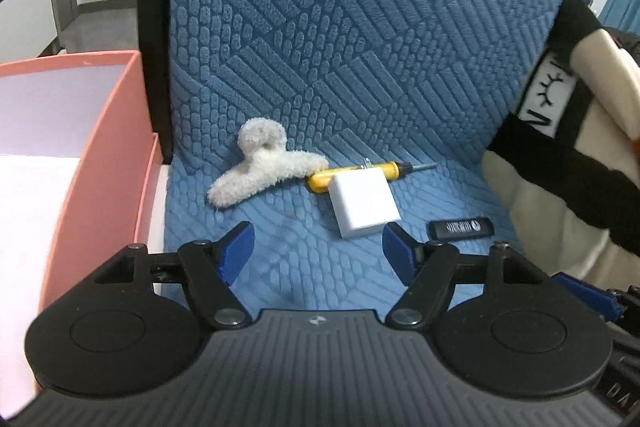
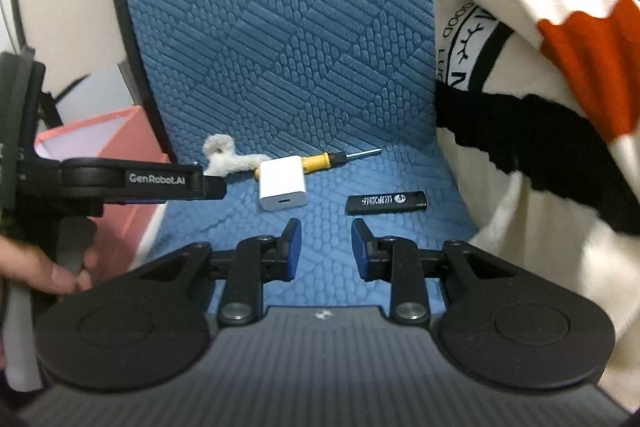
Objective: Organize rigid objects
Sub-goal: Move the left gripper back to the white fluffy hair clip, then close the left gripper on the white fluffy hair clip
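Observation:
On the blue quilted seat (image 1: 288,227) lie a fluffy white hair claw (image 1: 260,163), a yellow-handled screwdriver (image 1: 360,171), a white charger block (image 1: 364,205) and a black lighter (image 1: 460,228). My left gripper (image 1: 318,247) is open and empty, just short of the charger. In the right wrist view the same claw (image 2: 228,159), screwdriver (image 2: 324,159), charger (image 2: 282,183) and lighter (image 2: 386,203) show. My right gripper (image 2: 325,247) is open and empty, near the lighter and charger. The left gripper's body (image 2: 132,181) reaches in from the left.
A pink box (image 1: 100,155) with a white inside stands left of the seat, also seen in the right wrist view (image 2: 108,135). A cream, black and red blanket (image 2: 540,107) is piled on the right. The blue seat back (image 1: 360,27) rises behind the objects.

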Tool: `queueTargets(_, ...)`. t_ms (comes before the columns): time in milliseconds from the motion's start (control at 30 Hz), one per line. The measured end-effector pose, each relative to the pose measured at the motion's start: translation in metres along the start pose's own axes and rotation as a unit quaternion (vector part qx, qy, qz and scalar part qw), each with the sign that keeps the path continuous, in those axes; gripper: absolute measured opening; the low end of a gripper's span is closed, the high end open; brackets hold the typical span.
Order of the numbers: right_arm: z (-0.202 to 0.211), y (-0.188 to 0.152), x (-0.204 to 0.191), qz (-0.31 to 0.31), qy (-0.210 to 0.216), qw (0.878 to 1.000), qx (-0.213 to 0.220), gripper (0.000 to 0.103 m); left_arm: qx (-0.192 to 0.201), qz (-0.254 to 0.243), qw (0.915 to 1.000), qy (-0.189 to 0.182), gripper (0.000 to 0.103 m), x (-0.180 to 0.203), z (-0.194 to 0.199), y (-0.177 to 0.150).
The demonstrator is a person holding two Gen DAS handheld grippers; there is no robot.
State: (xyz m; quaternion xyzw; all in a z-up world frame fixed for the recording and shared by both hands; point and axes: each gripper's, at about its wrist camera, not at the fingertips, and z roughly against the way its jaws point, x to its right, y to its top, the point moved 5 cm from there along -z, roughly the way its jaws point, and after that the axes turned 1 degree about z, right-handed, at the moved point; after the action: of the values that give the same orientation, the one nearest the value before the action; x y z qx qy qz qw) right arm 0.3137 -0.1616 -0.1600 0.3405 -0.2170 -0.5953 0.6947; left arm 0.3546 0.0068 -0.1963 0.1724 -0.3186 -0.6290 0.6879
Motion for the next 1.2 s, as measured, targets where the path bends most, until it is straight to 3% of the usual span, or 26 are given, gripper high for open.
queueTargets(167, -0.028, 0.004, -0.014, 0.026, 0.023, 0.999, -0.016, 0.032, 0.001, -0.011, 0.9998, 0.018, 0.075, -0.001, -0.021, 0.022)
queueTargets(267, -0.042, 0.007, -0.026, 0.053, 0.027, 0.998, -0.017, 0.037, 0.0, -0.002, 0.9997, 0.026, 0.075, -0.007, -0.034, 0.035)
queueTargets(533, -0.086, 0.017, -0.043, 0.067, 0.041, 0.996, -0.042, 0.039, -0.018, 0.029, 0.9982, 0.049, 0.074, -0.021, -0.062, 0.055)
queueTargets(700, -0.107, 0.022, -0.051, 0.085, 0.042, 0.994, -0.046, 0.056, -0.021, 0.045, 0.9976, 0.047, 0.07, -0.03, -0.073, 0.065)
queueTargets(1000, -0.148, 0.024, -0.058, 0.106, 0.015, 0.991, -0.074, 0.058, -0.036, 0.053, 0.9968, 0.048, 0.056, -0.048, -0.089, 0.071)
queueTargets(1200, -0.165, 0.025, -0.059, 0.103, 0.011, 0.992, -0.076, 0.057, -0.04, 0.073, 0.9959, 0.034, 0.054, -0.06, -0.091, 0.074)
